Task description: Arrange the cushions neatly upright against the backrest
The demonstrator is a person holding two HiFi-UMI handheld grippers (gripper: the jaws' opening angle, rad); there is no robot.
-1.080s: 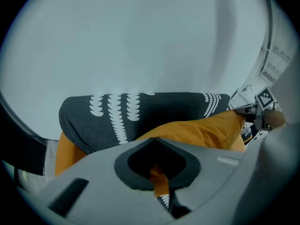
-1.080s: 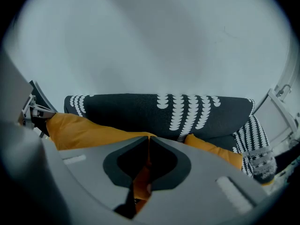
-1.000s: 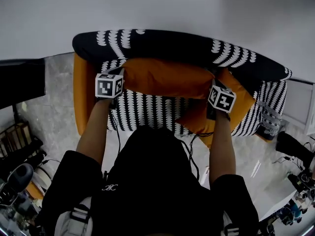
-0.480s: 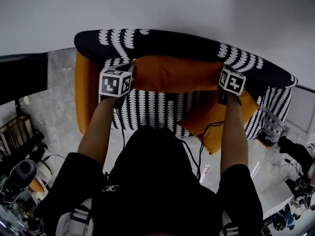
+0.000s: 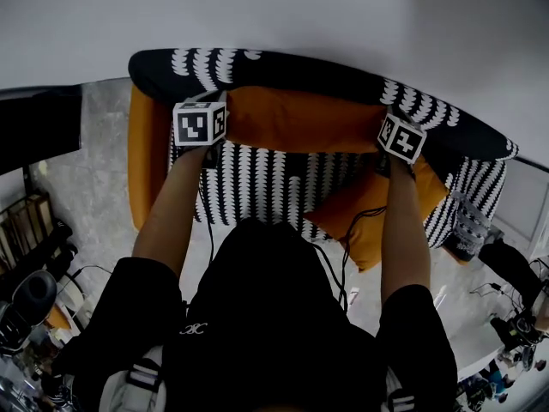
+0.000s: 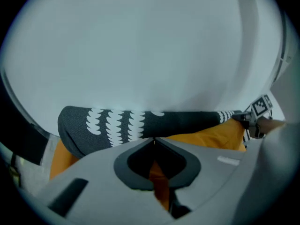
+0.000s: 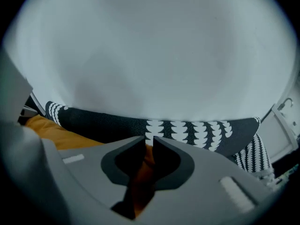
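A long orange cushion (image 5: 300,123) stands along the black-and-white patterned backrest (image 5: 300,71) of the sofa. My left gripper (image 6: 153,142) is shut on the cushion's left end (image 6: 159,182), close to the backrest's left end (image 6: 108,123). My right gripper (image 7: 150,142) is at the cushion's right end; its jaws have just been opening and stand slightly apart, with orange fabric (image 7: 140,177) still between them. A second orange cushion (image 5: 369,209) lies tilted on the seat's right side, below my right arm. In the head view the marker cubes (image 5: 200,123) hide both sets of jaws.
The sofa has an orange left armrest (image 5: 146,161) and a striped seat (image 5: 266,183). A white wall rises behind the backrest (image 7: 197,128). A black object (image 5: 34,136) sits left of the sofa. Cluttered gear lies on the floor at the lower left (image 5: 30,299) and right (image 5: 515,316).
Both grippers have carried the long cushion back against the backrest. The right gripper moved right and away from me; the left moved slightly away too.
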